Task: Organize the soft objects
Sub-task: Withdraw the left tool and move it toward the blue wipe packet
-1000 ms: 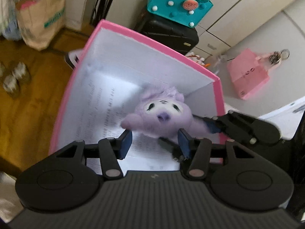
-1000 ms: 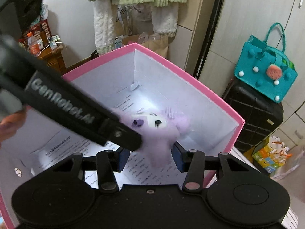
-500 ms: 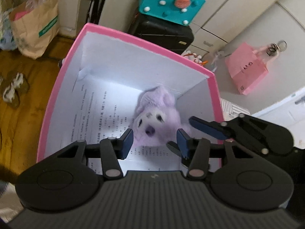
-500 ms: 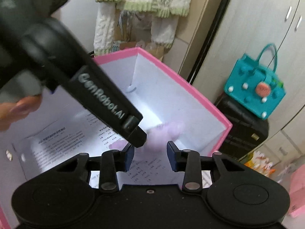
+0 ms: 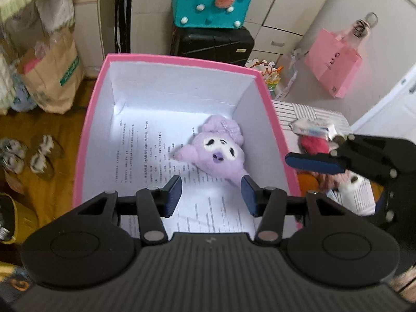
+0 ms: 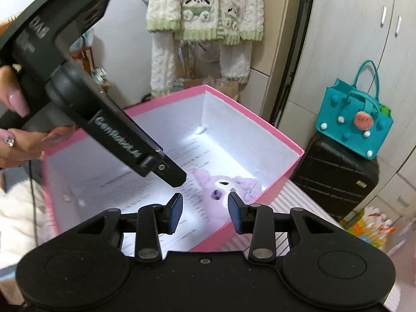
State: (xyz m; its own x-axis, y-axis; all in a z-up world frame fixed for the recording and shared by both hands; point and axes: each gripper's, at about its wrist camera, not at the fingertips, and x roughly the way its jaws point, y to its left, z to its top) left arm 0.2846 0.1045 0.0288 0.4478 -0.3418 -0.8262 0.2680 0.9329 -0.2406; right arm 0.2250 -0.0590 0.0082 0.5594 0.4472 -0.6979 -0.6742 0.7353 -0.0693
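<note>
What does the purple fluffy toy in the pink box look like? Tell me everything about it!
The purple plush toy is small, soft and fuzzy, pale lilac all over. Its face has white patches around dark eyes and a darker purple nose, and a little arm sticks out to one side. There is a frilly, checked bit on top of its head. It lies face up on printed paper sheets on the floor of the pink box, close to one white inner wall. Neither gripper is touching it; it lies loose.
</note>
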